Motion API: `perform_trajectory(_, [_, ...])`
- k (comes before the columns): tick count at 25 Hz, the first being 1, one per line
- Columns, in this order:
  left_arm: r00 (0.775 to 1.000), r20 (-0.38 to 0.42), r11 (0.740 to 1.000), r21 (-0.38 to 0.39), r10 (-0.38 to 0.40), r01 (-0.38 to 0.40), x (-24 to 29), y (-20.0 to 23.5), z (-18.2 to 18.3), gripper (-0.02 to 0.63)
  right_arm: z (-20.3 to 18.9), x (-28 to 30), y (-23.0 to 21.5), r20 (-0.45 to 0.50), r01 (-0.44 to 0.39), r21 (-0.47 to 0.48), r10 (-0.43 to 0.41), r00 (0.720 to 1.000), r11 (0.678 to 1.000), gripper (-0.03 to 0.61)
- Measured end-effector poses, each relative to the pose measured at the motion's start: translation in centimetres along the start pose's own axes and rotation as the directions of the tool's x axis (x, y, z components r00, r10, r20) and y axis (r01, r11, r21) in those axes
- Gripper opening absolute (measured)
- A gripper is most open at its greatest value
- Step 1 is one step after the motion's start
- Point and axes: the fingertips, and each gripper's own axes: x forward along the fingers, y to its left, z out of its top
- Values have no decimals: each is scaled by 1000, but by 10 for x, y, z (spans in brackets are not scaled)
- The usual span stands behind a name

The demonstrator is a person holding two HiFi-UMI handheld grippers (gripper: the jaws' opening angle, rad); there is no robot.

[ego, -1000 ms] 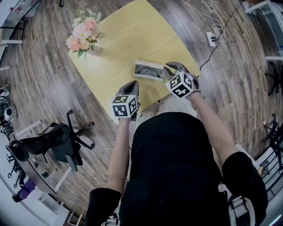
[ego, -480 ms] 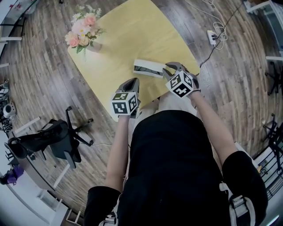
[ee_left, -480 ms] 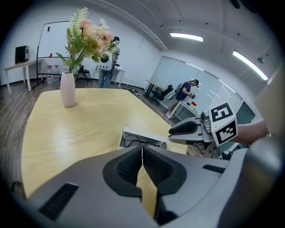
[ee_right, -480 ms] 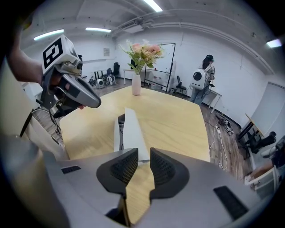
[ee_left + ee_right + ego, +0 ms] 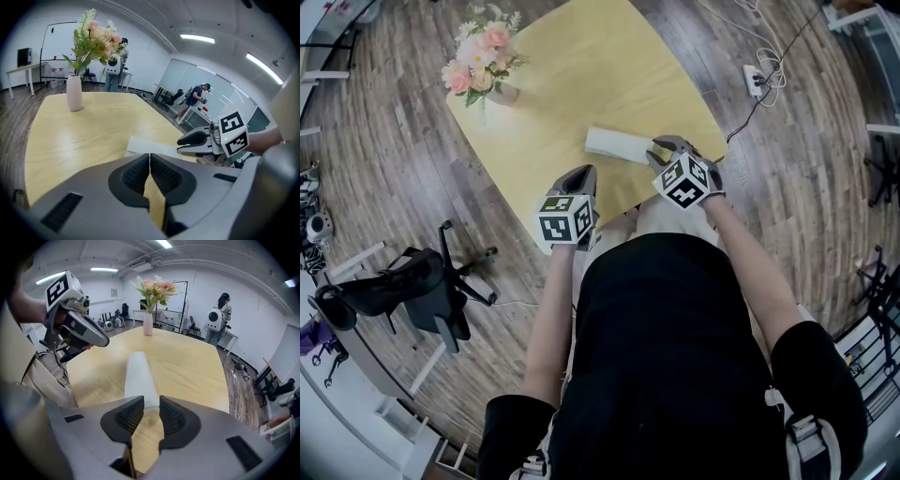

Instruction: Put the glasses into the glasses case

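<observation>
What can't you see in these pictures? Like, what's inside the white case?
- Inside of the case: in every view its shut lid hides it, so no glasses show.
- Near side of the case: in the left gripper view it sits behind the left tongs.
- Near corner of the table: in the head view the person's arms and body cover it.

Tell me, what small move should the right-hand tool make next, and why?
Probably draw the right gripper back from the white, oblong glasses case on the yellow wooden table. The case lies shut, no glasses showing, and the jaws have just been opening; its near end sits at their gap, unpressed.
</observation>
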Motion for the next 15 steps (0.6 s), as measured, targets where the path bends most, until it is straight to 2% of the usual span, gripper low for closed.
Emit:
perform_trajectory(9, [1000, 12, 1000, -2, 7, -7, -5, 2, -1, 25, -1, 0, 3, -2, -1, -10, 1, 1000, 1000, 118])
perform_trajectory(15, [1000, 22, 1000, 2, 14, -14, -7, -3, -3, 25, 5, -7, 7, 34, -10, -29, 11, 999, 1000, 111])
